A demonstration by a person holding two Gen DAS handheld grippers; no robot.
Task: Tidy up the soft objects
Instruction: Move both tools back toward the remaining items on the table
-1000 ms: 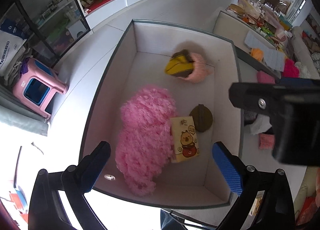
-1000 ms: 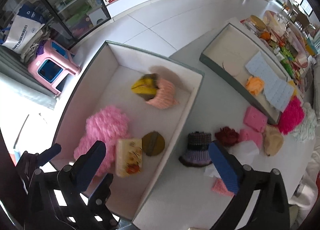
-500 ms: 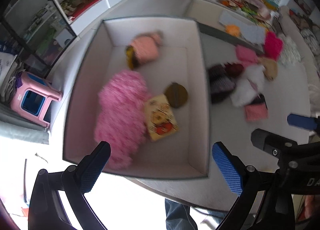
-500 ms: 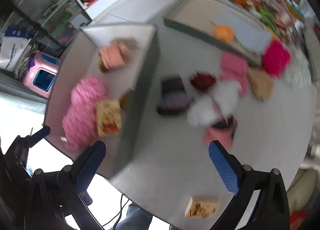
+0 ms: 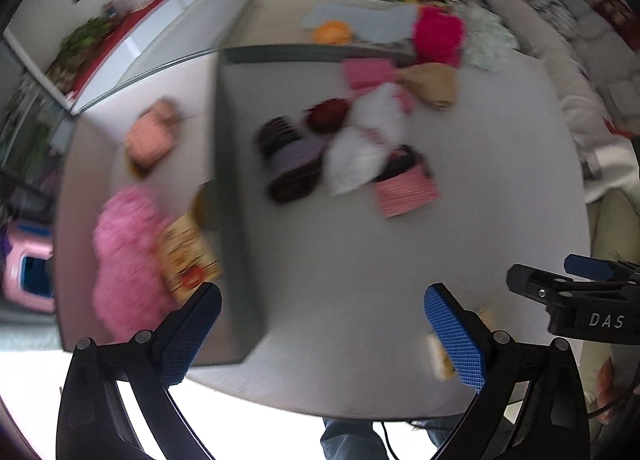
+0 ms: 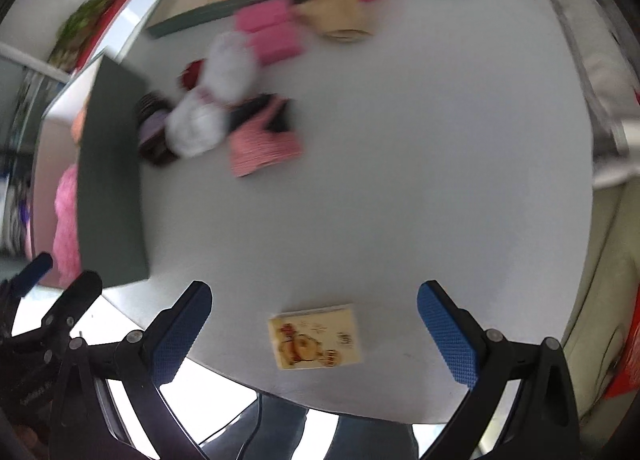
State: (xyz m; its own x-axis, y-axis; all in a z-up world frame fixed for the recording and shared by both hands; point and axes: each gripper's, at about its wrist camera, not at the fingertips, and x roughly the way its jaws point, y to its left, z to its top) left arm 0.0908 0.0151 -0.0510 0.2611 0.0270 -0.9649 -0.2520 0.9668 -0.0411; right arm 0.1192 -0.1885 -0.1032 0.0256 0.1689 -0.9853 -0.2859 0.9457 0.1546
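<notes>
My left gripper [image 5: 320, 334] is open and empty above the grey table, just right of the storage box [image 5: 236, 244]. The box holds a fluffy pink item [image 5: 120, 256], a cartoon-print pack [image 5: 186, 256] and a peach knit item [image 5: 150, 136]. A pile lies on the table: a dark striped knit piece [image 5: 290, 162], a white fluffy item [image 5: 360, 152], a pink striped pouch [image 5: 404, 192], a dark red ball [image 5: 326, 116]. My right gripper [image 6: 314, 334] is open and empty over a second cartoon pack [image 6: 316, 336] near the table's front edge. The pile shows in the right wrist view too [image 6: 208, 128].
A second shallow box [image 5: 280, 32] at the back holds an orange ball [image 5: 332, 32] and a sheet. A magenta fluffy item [image 5: 438, 34], pink pads [image 5: 368, 74] and a tan hat [image 5: 430, 84] lie near it. A pink stool [image 5: 28, 264] stands on the floor at left.
Both grippers have swung right, away from over the box and toward the table's open part. The views are blurred by motion. Both stay open and empty.
</notes>
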